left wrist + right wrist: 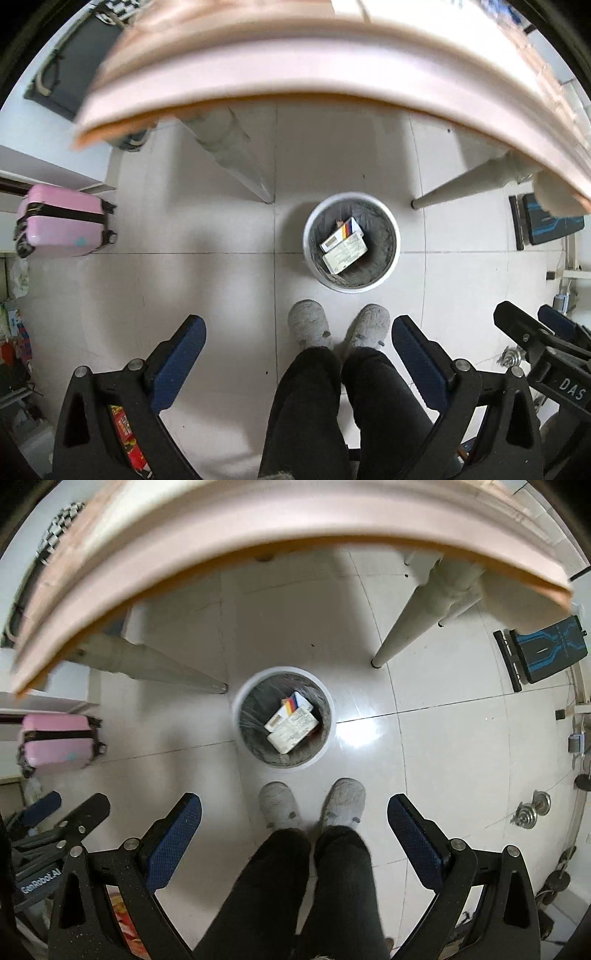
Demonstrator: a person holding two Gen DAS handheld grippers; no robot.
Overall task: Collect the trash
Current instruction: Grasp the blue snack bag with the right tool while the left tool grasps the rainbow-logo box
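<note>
A white round trash bin (392, 258) with a grey liner stands on the tiled floor under the table's front edge; it also shows in the right wrist view (242, 734). Two flat boxes (344, 246) lie inside it, one with a coloured stripe, also seen from the right wrist (292, 722). My left gripper (298, 334) is open and empty, held high above the floor and pointing down. My right gripper (294, 810) is open and empty too, beside the left one. Each gripper shows at the edge of the other's view.
A pink table edge (295, 62) curves across the top, with pale legs (236, 155) (410, 609) either side of the bin. The person's slippered feet (338, 326) stand just before the bin. A pink suitcase (61, 225) lies left; a black and blue device (541, 651) lies right.
</note>
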